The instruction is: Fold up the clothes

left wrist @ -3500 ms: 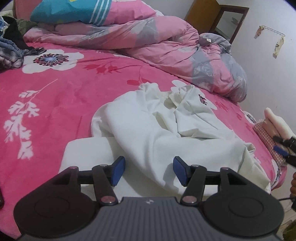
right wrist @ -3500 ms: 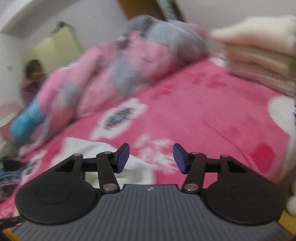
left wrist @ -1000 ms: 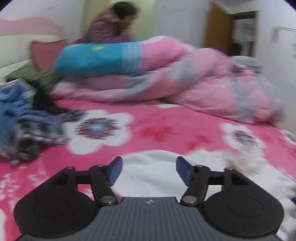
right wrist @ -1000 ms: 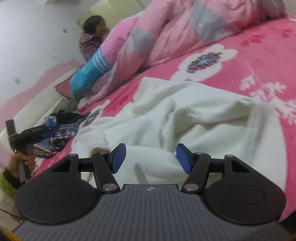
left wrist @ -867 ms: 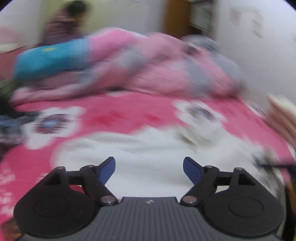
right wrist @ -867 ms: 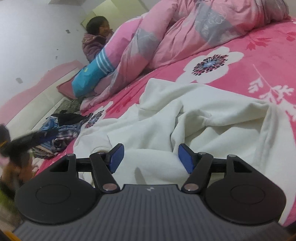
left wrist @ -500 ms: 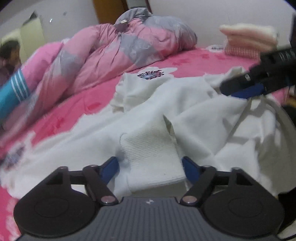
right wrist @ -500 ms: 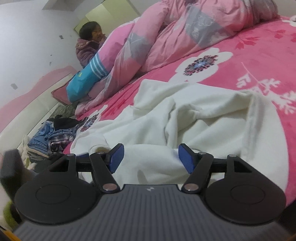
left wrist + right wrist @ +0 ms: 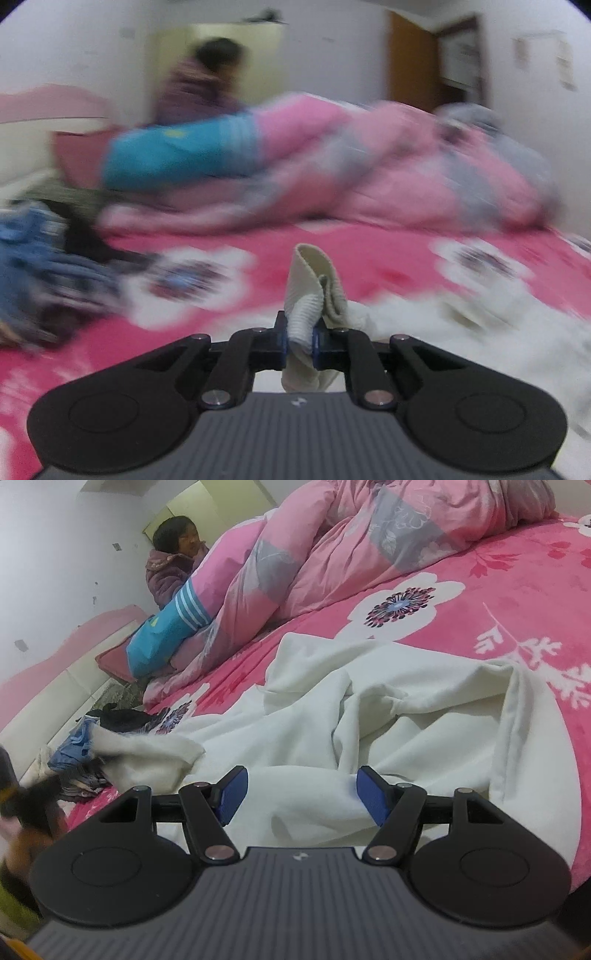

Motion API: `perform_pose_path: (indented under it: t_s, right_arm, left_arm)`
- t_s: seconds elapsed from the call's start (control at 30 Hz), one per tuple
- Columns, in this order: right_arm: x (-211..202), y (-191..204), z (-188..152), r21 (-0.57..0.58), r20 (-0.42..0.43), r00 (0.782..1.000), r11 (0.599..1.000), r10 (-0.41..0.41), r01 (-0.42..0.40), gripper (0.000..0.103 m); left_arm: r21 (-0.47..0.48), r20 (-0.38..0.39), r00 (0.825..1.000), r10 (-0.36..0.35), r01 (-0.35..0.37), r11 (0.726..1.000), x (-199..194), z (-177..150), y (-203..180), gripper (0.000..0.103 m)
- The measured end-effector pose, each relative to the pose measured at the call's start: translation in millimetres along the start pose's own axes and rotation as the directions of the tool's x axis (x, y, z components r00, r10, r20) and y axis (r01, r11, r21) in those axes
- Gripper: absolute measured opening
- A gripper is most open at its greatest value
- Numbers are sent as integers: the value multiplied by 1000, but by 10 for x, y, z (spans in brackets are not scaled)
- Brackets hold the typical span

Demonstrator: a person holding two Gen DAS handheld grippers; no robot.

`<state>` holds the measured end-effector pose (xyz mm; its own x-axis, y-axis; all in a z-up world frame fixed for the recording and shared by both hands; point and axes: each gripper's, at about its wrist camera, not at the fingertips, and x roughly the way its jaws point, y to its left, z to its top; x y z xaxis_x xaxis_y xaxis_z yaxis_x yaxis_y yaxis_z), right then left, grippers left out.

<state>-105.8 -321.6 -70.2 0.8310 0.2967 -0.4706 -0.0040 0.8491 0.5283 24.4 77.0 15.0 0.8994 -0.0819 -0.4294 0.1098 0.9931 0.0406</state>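
1. The white garment [image 9: 406, 716] is spread crumpled on the pink bed [image 9: 517, 590]
2. Its ribbed cuff [image 9: 306, 295] is clamped in the left gripper [image 9: 299, 341], whose jaws have just been closing on it
3. The right gripper [image 9: 303, 794] is held apart above the garment, nothing pinched
4. The cloth is judged soft, light and limp; hems and cuffs are best gripped

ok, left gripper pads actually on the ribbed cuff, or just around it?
Touching. Left wrist view: the left gripper has just closed its jaws, and both blue pads press the ribbed cuff of the white garment, pinching it narrow.
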Motion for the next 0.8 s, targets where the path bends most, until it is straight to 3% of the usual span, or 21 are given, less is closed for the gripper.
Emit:
perform_pose_path:
  t_s: [0.1,0.13,0.2,0.23,0.27,0.37,0.5,0.57,0.67,0.8]
  right_arm:
    - [26,25,11,0,-5,1000,1000,-17,17,66]
    - [31,36,13,-2,-5,1000,1000,-23,23,66]
    - [43,59,12,-7,-5,999,999,-37,37,66]
    - [49,64,10,-6,-6,999,999,-45,45,66]
    - [53,66,10,-5,-7,999,999,-54,54,66]
    - [44,67,23,0,-5,996,996,-84,84,66]
    - [-21,100,98,-14,28,994,994,-109,109,66]
    - [-58,193,159,-58,57,994,994,-88,92,66]
    - [39,389,253,-149,53,998,988,-32,40,66]
    - [400,671,365,-254,-37,998,966,43,-51,67]
  left_arm:
    - [-49,32,987,160,-158,986,172,240,453,13]
    - [-69,27,978,209,-206,976,242,292,580,19]
    - [-117,-6,961,275,-274,955,357,304,759,42]
    - [-145,-17,960,281,-280,949,382,278,807,63]
    - [-171,-25,962,271,-271,947,384,231,817,76]
    - [-208,-19,980,198,-197,958,286,86,711,90]
    - [-218,13,992,124,-119,969,-48,-60,458,92]
    - [-219,14,1000,7,-3,976,-147,-142,286,92]
    - [-202,-47,979,-200,187,961,-251,-317,-18,92]
    - [-138,-164,939,-302,282,950,-233,-667,-411,87]
